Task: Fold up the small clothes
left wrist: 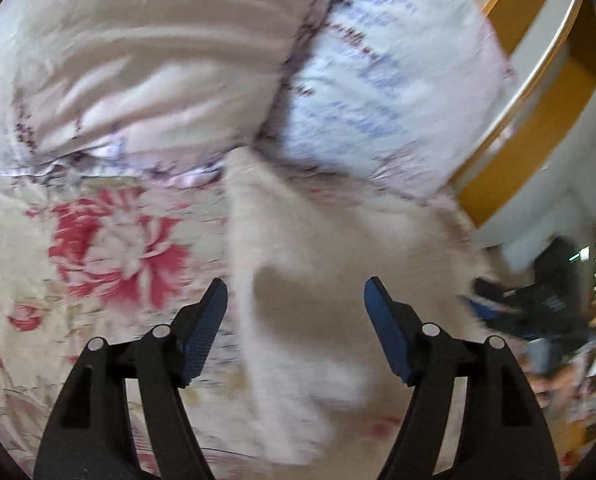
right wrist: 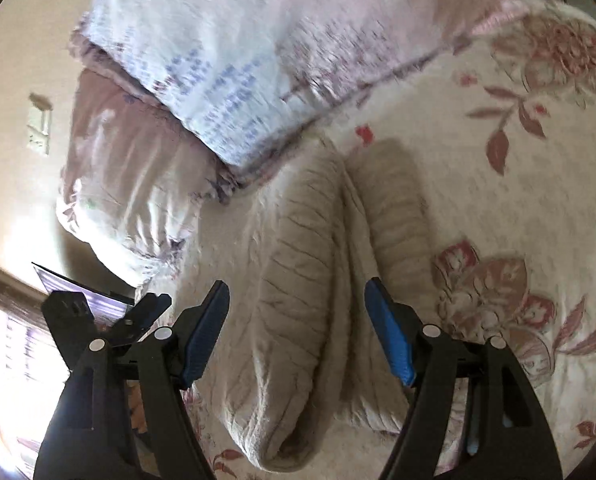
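A beige ribbed knit garment lies bunched in long folds on the floral bedspread. In the left wrist view it shows as a blurred pale cloth. My left gripper is open and empty, its jaws wide apart just above the cloth. My right gripper is open and empty, with the garment's folds running between and below its jaws. The left gripper also shows at the left of the right wrist view.
Two pillows lie at the head of the bed, just beyond the garment. A yellow and white bed frame stands at the right. A wall with a switch and a bright window are to the left.
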The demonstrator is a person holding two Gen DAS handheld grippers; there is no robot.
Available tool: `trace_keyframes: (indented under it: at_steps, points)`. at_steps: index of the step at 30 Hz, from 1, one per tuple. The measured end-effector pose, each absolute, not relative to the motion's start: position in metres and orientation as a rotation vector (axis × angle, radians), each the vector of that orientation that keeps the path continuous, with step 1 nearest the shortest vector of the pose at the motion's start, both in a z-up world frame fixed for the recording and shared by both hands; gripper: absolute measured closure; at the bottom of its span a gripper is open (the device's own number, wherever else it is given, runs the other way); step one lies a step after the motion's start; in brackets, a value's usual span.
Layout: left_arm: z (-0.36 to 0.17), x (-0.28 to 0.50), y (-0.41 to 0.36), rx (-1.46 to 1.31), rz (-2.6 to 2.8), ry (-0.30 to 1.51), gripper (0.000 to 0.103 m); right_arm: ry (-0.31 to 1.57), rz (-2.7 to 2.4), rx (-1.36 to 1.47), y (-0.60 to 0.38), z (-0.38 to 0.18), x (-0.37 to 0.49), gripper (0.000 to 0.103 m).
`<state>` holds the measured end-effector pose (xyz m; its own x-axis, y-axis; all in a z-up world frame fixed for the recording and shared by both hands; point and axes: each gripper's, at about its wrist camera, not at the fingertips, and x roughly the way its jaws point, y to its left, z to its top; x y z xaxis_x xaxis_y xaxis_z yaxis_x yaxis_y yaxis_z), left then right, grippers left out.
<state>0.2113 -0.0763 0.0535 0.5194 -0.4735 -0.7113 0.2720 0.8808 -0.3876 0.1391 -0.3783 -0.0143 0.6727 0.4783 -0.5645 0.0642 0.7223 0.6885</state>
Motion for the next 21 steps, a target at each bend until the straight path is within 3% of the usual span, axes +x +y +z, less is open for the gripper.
trace_keyframes:
  at_steps: [14,21]
  points:
    - [0.022,0.220,-0.082,-0.291,-0.546,1.004,0.032,1.009,0.440,0.757,-0.351,-0.031,0.158,0.033]
    - [0.016,0.224,-0.075,-0.347,-0.584,1.028,0.032,0.918,0.394,0.886,-0.367,-0.039,0.200,0.051]
